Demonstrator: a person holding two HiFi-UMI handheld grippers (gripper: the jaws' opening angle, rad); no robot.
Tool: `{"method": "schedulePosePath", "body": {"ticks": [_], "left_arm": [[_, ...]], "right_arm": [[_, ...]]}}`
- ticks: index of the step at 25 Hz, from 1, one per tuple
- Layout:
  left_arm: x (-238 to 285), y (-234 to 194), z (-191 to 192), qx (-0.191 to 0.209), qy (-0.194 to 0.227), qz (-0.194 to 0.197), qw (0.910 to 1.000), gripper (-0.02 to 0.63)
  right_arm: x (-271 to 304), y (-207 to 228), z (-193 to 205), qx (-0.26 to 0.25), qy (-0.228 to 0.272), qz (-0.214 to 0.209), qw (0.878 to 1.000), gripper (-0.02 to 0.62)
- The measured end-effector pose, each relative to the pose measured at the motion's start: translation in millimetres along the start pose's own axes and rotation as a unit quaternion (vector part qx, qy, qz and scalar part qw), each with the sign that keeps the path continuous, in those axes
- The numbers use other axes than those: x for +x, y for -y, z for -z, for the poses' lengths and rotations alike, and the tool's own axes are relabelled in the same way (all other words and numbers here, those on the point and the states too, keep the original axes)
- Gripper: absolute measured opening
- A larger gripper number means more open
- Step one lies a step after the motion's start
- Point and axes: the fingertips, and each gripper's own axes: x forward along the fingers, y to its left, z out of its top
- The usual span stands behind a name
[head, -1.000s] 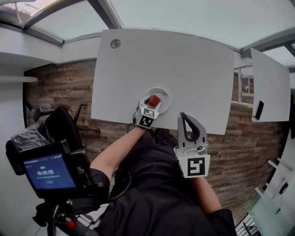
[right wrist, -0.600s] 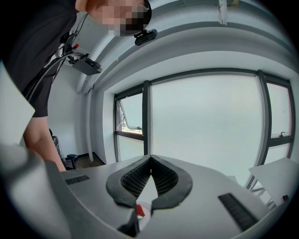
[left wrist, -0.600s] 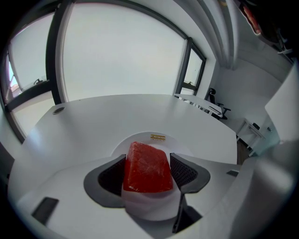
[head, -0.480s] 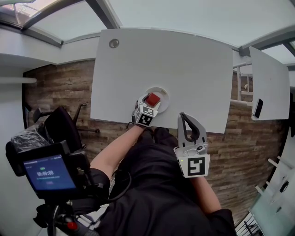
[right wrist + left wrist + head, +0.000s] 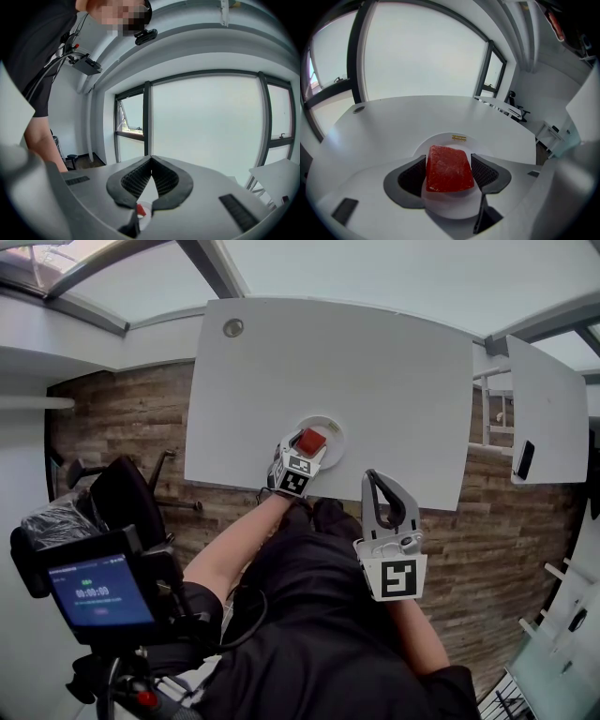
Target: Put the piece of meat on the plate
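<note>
Worktop (image 5: 375,362): white, with the plate (image 5: 449,202) at its near edge.
Meat (image 5: 447,164): lies flat on the plate, so I judge it delivered.
Left gripper (image 5: 450,174): jaws just opened, released; the pads flank the meat without pressing.
Right gripper (image 5: 151,158): clenched, empty, parked to the right because I don't need it.

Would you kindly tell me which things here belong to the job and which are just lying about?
Job: piece of meat on the white plate; left tool, jaws have just been opening, meat between them.
Lying about: right tool, shut, empty; phone on the neighbouring table; timer screen; office chair.
</note>
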Motion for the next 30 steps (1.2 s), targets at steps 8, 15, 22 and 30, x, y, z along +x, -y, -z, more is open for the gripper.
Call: {"method": "schedulePosePath", "body": {"ticks": [8, 15, 22, 30], "left_arm": [[4, 11, 1, -0.005, 0.003, 0.024, 0.9997, 0.308], [-1, 13, -9, 0.016, 0.020, 0.015, 0.9996, 0.308], [-15, 11, -30, 0.030, 0.055, -0.015, 0.9979, 0.308], [-43, 12, -59, 0.004, 0.108, -0.039, 0.9934, 0.270]], "right_arm": [[1, 0, 3, 0.008, 0.000, -0.001, 1.000, 0.006], [0, 3, 6, 0.011, -0.007, 0.005, 1.000, 0.006], [4, 6, 8, 0.013, -0.004, 0.002, 1.000, 0.006], [13, 10, 19, 0.045, -0.005, -0.004, 0.999, 0.006]]}}
